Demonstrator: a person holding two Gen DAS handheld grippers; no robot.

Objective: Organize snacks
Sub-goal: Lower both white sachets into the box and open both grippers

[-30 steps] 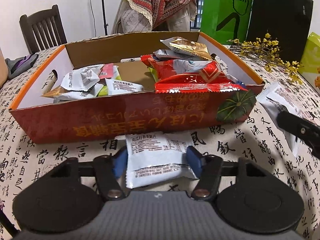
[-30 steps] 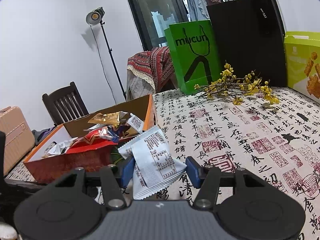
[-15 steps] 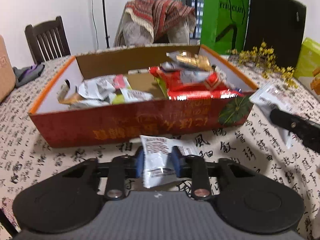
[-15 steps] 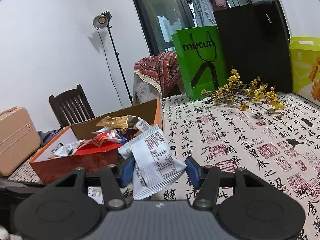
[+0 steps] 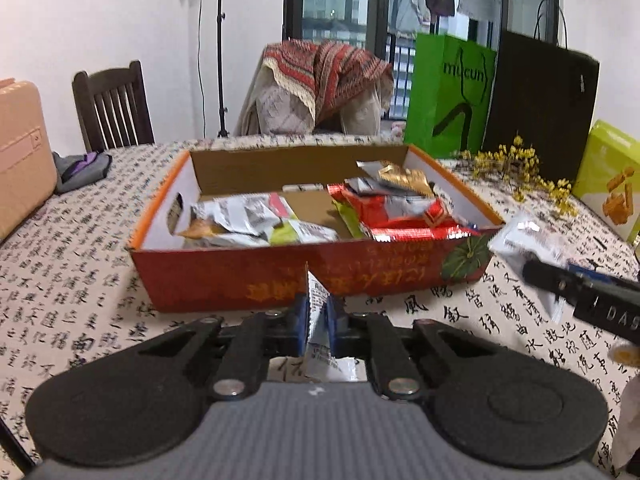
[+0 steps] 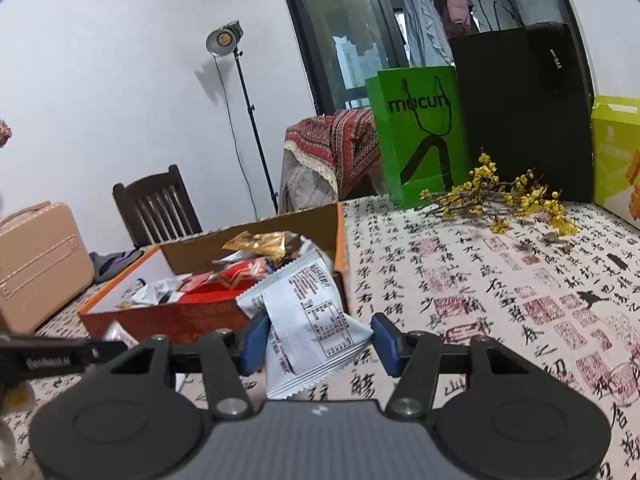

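Left hand-held gripper (image 5: 318, 320): blue pads clenched on a white snack packet (image 5: 316, 300), pinched to a narrow upright fold, held above the table (image 5: 80, 264) just in front of the snack box (image 5: 240, 280).

Right hand-held gripper (image 6: 318, 340): grasping a larger white snack sachet (image 6: 308, 316) between its pads, printed panel facing the camera, held just beside the box's near right corner.

Snack box: red-sided cardboard tray, orange rim, holding silver, red and gold wrappers (image 5: 392, 204).

Table: calligraphy-print cloth. Far side: green paper bag (image 6: 416, 136), black bag (image 6: 520, 112), yellow flower sprig (image 6: 500, 196).
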